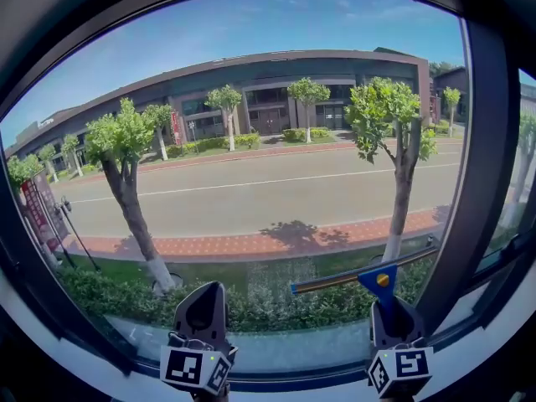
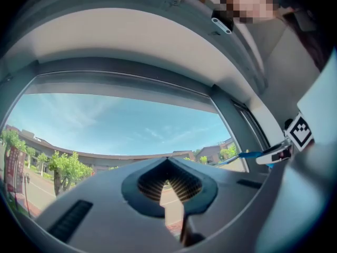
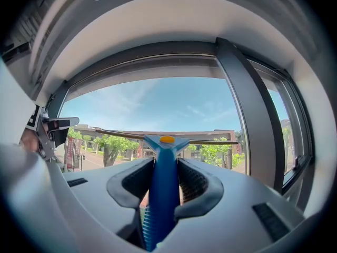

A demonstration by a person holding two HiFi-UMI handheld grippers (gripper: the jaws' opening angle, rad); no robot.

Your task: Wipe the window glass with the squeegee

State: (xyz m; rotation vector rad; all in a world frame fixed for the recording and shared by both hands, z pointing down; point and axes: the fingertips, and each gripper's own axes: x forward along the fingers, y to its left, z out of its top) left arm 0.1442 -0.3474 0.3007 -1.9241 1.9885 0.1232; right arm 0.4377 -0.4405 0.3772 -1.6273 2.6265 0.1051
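Observation:
A squeegee [image 1: 378, 280] with a blue handle, an orange dot and a long thin blade stands low on the window glass [image 1: 251, 166] at the right. My right gripper [image 1: 391, 316] is shut on its blue handle [image 3: 164, 188]; the blade [image 3: 174, 139] lies across the pane just ahead of the jaws. My left gripper [image 1: 201, 312] is held low at the pane's lower left, shut with nothing between its jaws [image 2: 171, 186]. The squeegee [image 2: 247, 155] shows small at the right of the left gripper view.
A dark vertical window post [image 1: 473, 166] bounds the pane on the right, with another pane beyond. The dark lower frame and sill [image 1: 276, 382] run under both grippers. Outside are trees, a road and a long building.

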